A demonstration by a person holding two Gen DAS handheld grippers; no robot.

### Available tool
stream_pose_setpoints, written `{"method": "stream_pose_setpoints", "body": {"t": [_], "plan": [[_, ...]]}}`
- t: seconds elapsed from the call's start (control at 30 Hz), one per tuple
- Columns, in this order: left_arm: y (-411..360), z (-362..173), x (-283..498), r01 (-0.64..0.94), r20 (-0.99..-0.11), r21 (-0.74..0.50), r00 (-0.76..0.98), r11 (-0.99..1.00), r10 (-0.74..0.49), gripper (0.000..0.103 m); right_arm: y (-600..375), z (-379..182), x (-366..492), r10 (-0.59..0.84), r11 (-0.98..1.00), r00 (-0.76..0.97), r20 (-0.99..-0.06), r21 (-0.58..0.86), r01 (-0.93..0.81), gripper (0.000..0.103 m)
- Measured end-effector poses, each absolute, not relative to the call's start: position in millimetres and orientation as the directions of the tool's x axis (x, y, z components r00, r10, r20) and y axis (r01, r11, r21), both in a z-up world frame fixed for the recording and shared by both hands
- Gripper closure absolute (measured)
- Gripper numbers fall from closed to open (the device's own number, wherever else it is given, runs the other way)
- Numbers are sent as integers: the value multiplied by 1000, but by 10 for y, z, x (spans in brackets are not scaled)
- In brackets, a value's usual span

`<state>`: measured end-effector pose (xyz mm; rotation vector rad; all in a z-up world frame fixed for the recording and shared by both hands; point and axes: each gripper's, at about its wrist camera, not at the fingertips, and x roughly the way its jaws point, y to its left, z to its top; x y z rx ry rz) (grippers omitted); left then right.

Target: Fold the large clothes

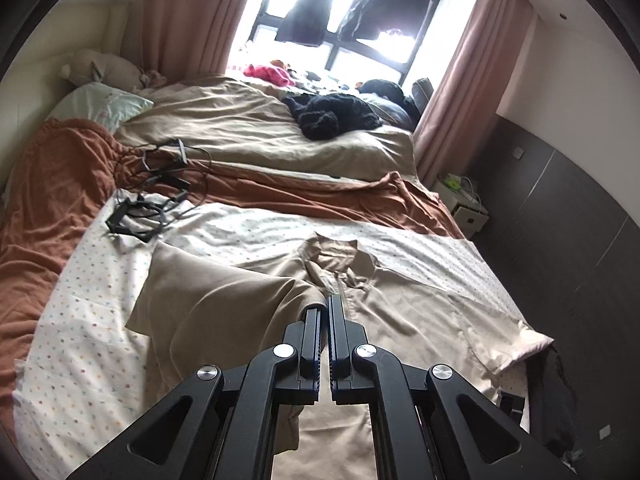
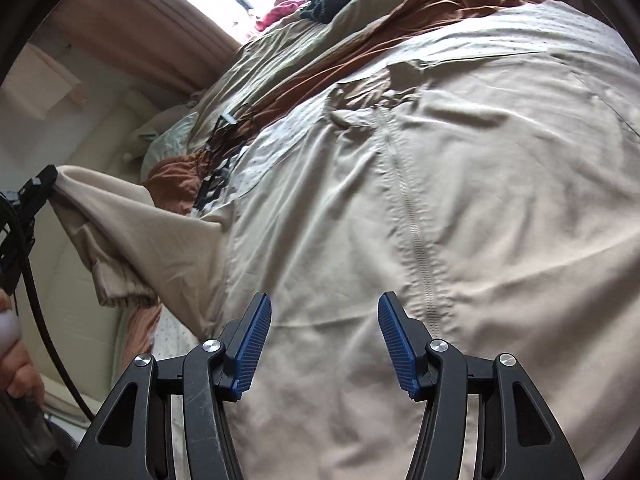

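Left tool [image 1: 325,312] pinching jacket [image 1: 400,312] sleeve | right tool [image 2: 324,320] above jacket

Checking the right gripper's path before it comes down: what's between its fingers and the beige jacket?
Nothing. In the right wrist view the right gripper is open, with only the beige jacket beneath and its zipper just right of the gap.

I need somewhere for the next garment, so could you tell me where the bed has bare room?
Free: the dotted white sheet left of the beige zip jacket, and the strip between its collar and the rust-brown blanket. Crowded: the black cables at the sheet's far left corner, and the black clothes near the window.
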<state>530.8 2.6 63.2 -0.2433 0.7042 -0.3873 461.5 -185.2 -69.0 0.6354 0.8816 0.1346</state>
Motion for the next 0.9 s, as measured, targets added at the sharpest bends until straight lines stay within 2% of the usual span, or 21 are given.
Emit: {"method": "stream_pose_setpoints", "body": {"t": [0.07, 0.17, 0.2, 0.23, 0.27, 0.3, 0.33, 0.5, 0.6, 0.63, 0.7, 0.9], "plan": [[-141, 487, 5352, 283, -604, -366, 653, 887, -457, 100, -1992, -690, 4606, 351, 800, 651, -673, 577, 165, 47], [-400, 201, 5453, 286, -685, -366, 561, 885, -465, 97, -2135, -679, 4604, 345, 786, 663, -664, 591, 183, 47], [-461, 89, 5479, 295, -706, -380, 520, 877, -481, 86, -2160, -674, 4606, 345, 784, 664, -663, 592, 184, 47], [-515, -26, 5491, 304, -718, -405, 478, 862, -506, 66, -2188, -670, 4615, 343, 783, 665, -663, 593, 187, 47], [-555, -129, 5488, 306, -725, -434, 441, 847, -530, 55, -2227, -677, 4607, 340, 781, 667, -663, 594, 192, 47], [-566, -206, 5474, 304, -726, -457, 414, 836, -548, 37, -2261, -681, 4608, 336, 778, 670, -662, 596, 199, 47], [-570, -262, 5449, 305, -723, -477, 397, 824, -566, 32, -2294, -686, 4608, 330, 775, 672, -663, 597, 208, 47], [-473, -332, 5301, 300, -712, -538, 339, 788, -615, 29, -2388, -705, 4597, 304, 773, 677, -670, 589, 236, 47], [-343, -325, 5153, 300, -702, -553, 334, 777, -629, 21, -2403, -669, 4575, 296, 771, 688, -663, 590, 237, 47], [-292, -333, 5119, 290, -702, -556, 338, 779, -627, 15, -2397, -654, 4565, 293, 773, 690, -662, 589, 237, 47], [-173, -379, 5060, 265, -702, -558, 355, 786, -618, 8, -2374, -628, 4539, 290, 776, 694, -659, 587, 233, 47], [304, -476, 4968, 171, -731, -512, 428, 842, -532, 8, -2096, -568, 4570, 294, 826, 691, -660, 540, 165, 47]]}}
